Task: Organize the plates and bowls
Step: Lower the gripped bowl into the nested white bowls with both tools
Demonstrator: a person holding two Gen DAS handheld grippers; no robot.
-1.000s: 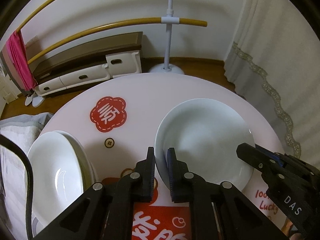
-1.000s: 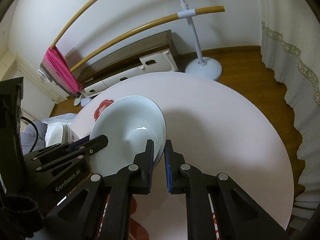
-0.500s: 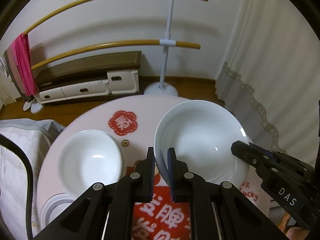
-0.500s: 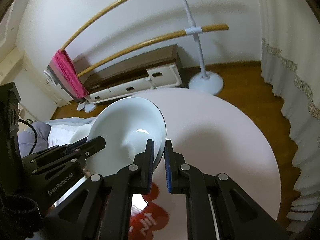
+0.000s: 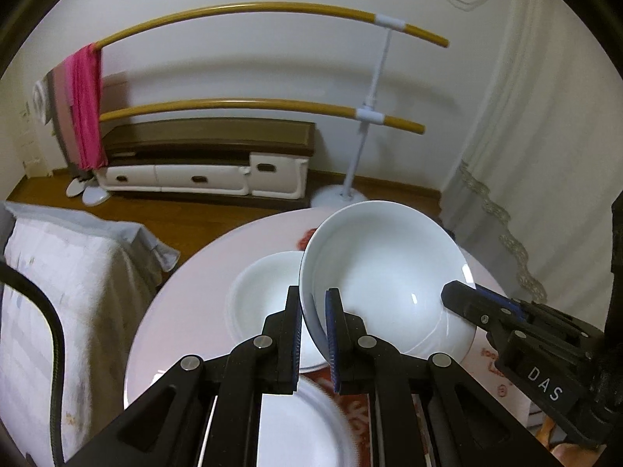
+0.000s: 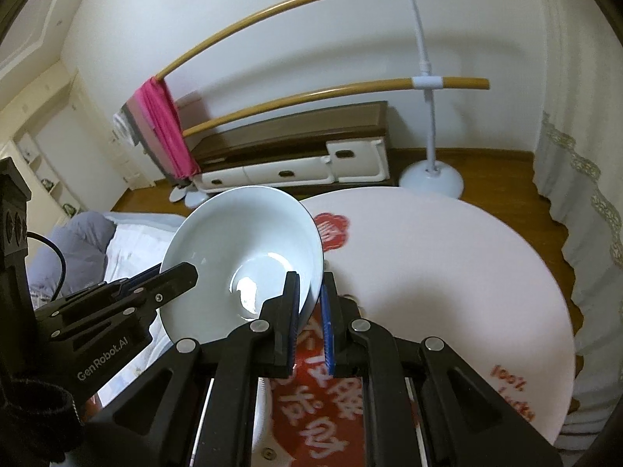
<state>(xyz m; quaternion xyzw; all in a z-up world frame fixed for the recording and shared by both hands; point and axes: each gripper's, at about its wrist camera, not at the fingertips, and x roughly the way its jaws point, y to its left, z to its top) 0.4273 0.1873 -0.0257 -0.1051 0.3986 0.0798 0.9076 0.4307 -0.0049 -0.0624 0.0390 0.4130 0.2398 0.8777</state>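
A white bowl (image 5: 383, 276) is held in the air above the round pink table (image 5: 187, 311), gripped from both sides. My left gripper (image 5: 313, 311) is shut on its left rim. My right gripper (image 6: 310, 299) is shut on its right rim; the bowl (image 6: 241, 257) tilts toward it. Each gripper shows in the other's view, the right one (image 5: 459, 297) and the left one (image 6: 175, 276). Below the bowl, a second white bowl (image 5: 264, 299) rests on the table. A white plate (image 5: 303, 428) lies at the near edge under my left gripper.
The table (image 6: 447, 272) carries red printed decals (image 6: 331, 229). A bed with a pale cover (image 5: 58, 272) stands left of the table. A low cabinet (image 5: 202, 167), a rail stand with a pink towel (image 5: 83, 105) and a curtain (image 5: 525, 136) line the room behind.
Both grippers have lifted the bowl higher off the table and carried it left, over the second bowl. The plate has come into view at the near edge.
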